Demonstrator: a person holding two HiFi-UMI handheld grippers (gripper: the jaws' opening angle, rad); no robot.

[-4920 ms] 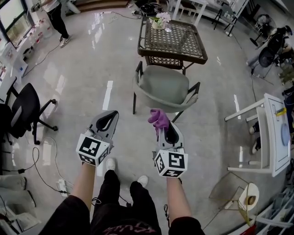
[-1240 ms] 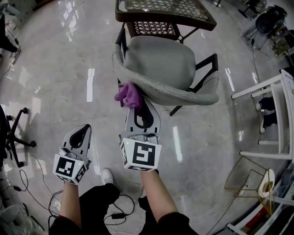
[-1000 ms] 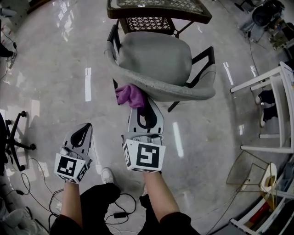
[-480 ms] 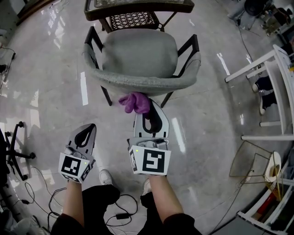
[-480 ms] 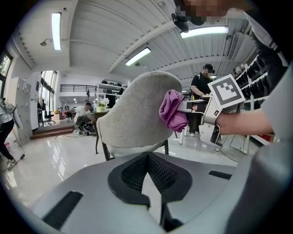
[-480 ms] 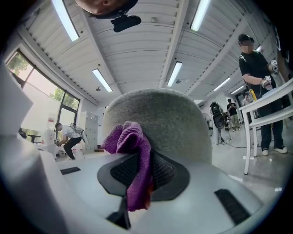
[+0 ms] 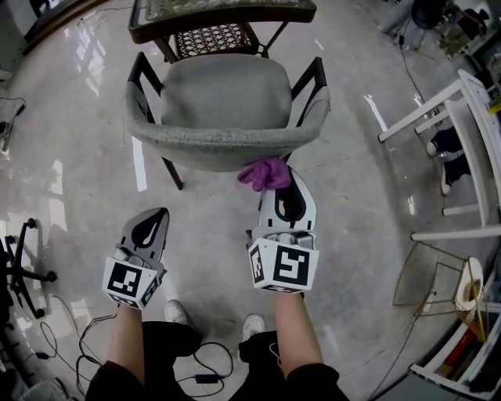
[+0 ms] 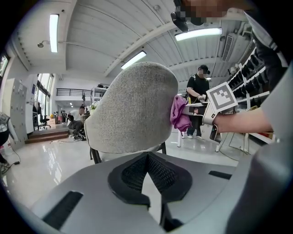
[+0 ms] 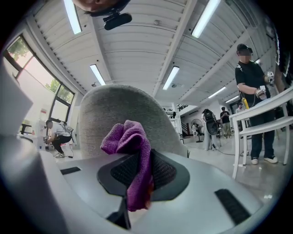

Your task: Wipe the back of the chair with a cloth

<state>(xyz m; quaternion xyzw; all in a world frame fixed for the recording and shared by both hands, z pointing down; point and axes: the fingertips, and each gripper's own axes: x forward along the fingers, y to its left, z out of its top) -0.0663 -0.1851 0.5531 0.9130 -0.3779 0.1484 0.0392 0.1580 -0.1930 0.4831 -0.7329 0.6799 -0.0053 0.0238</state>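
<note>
A grey upholstered chair (image 7: pixel 227 102) with black legs faces away from me, its curved backrest (image 7: pixel 227 153) nearest. My right gripper (image 7: pixel 286 184) is shut on a purple cloth (image 7: pixel 264 173), which presses against the outer side of the backrest, right of its middle. From the right gripper view the cloth (image 9: pixel 130 157) hangs from the jaws in front of the grey backrest (image 9: pixel 121 121). My left gripper (image 7: pixel 149 229) hangs lower left, shut and empty, apart from the chair. The left gripper view shows the backrest (image 8: pixel 132 107) and the cloth (image 8: pixel 180 114) at its right edge.
A wicker table (image 7: pixel 219 16) stands beyond the chair. White furniture (image 7: pixel 462 149) is at the right, a wire bin (image 7: pixel 427 282) at lower right. An office chair base (image 7: pixel 19 262) and cables (image 7: pixel 78 345) lie at the left. A person (image 9: pixel 249 91) stands at the right.
My right gripper has carried the cloth along the backrest from its left end toward the right. The left gripper has stayed shut, low at the left.
</note>
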